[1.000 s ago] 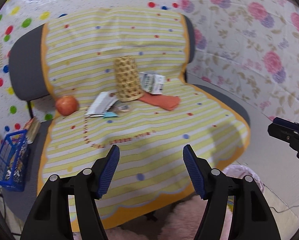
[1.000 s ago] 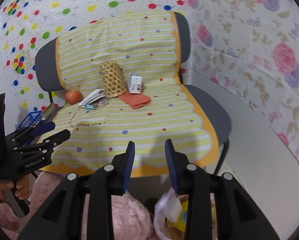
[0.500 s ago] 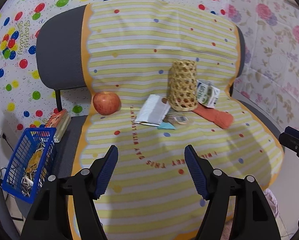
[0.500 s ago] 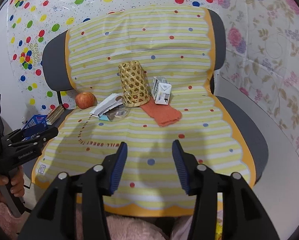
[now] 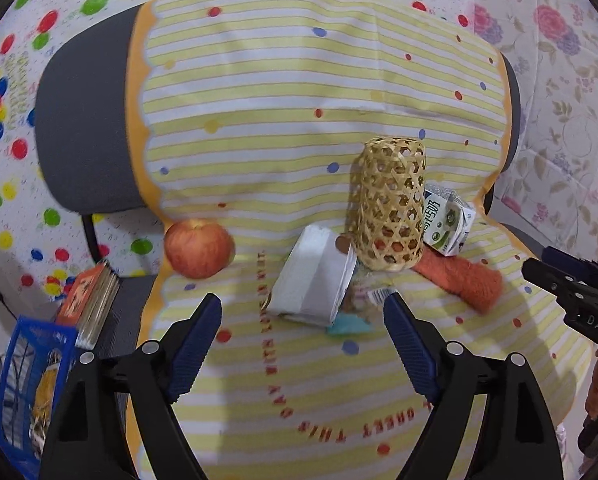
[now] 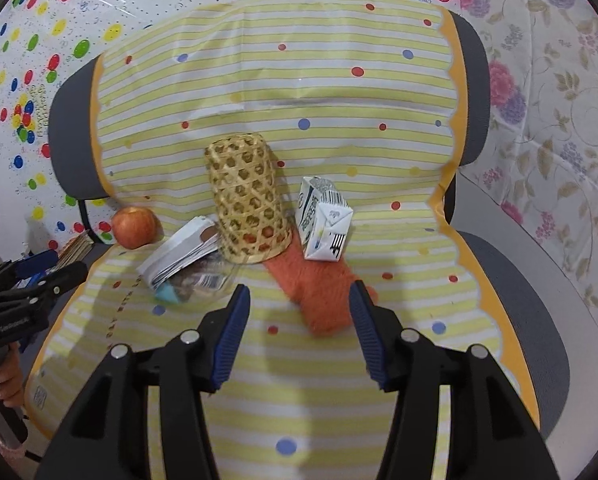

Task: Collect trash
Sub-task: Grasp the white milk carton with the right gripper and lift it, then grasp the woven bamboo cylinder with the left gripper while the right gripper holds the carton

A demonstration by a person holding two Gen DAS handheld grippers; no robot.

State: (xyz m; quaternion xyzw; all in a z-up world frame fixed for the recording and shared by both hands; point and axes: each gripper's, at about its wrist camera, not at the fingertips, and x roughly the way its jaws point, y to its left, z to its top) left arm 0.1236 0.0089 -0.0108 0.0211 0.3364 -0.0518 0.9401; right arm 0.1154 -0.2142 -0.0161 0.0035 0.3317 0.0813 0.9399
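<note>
On the striped chair seat [image 5: 339, 380] lie a white paper packet [image 5: 313, 280], a clear wrapper with a blue scrap [image 5: 359, 312], a crushed milk carton [image 5: 447, 220] and an orange cloth [image 5: 463, 280]. My left gripper [image 5: 303, 340] is open and empty, just short of the packet. My right gripper [image 6: 299, 320] is open and empty, over the near end of the orange cloth [image 6: 319, 292], with the carton [image 6: 323, 220] beyond it and the wrapper [image 6: 199, 280] to the left.
An upturned woven bamboo basket [image 5: 391, 204] stands among the trash. A red apple [image 5: 199, 248] sits at the seat's left. A blue wire basket [image 5: 27, 380] and books [image 5: 91, 300] are left of the chair. Each gripper shows at the other view's edge.
Both grippers have moved forward toward the chair seat and closer to the trash. The right gripper's jaws have opened wider.
</note>
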